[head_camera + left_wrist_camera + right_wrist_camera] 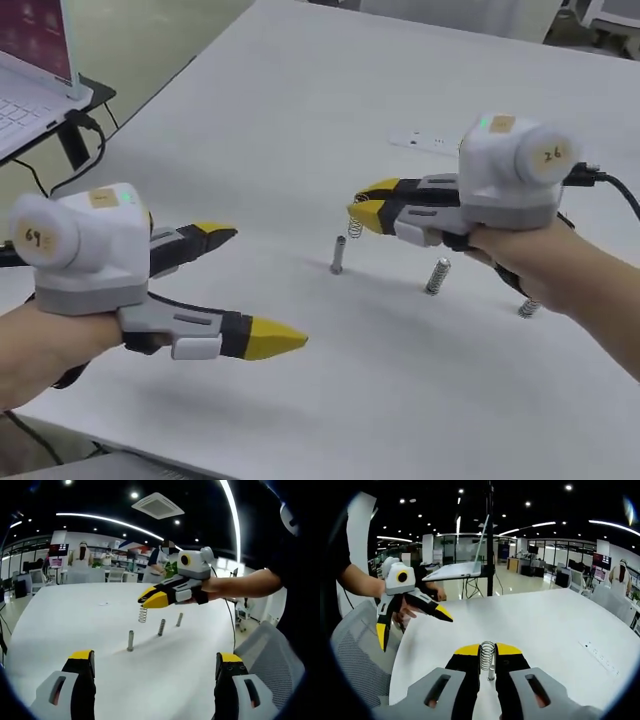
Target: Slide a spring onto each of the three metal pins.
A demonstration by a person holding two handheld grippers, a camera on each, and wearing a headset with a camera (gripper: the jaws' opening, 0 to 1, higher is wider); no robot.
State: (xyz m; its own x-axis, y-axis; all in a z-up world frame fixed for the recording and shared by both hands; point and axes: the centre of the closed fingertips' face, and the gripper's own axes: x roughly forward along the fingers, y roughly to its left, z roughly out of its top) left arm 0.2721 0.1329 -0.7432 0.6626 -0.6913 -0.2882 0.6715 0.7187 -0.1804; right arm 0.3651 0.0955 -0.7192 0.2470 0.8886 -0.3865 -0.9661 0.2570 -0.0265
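Yellow-tipped black left tongs (258, 286) and right tongs (357, 205), silvery spring (487, 655), grey pin (338, 255), white table (300, 100)

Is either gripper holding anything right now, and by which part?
The right gripper holds a spring, pinched by its upper coils, the rest hanging free below. The left gripper is open and empty.

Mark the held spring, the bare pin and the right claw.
held spring (487, 655), right gripper view, middle coils.
bare pin (338, 255), head view, mid shaft.
right claw (354, 204), head view, between its yellow tips.
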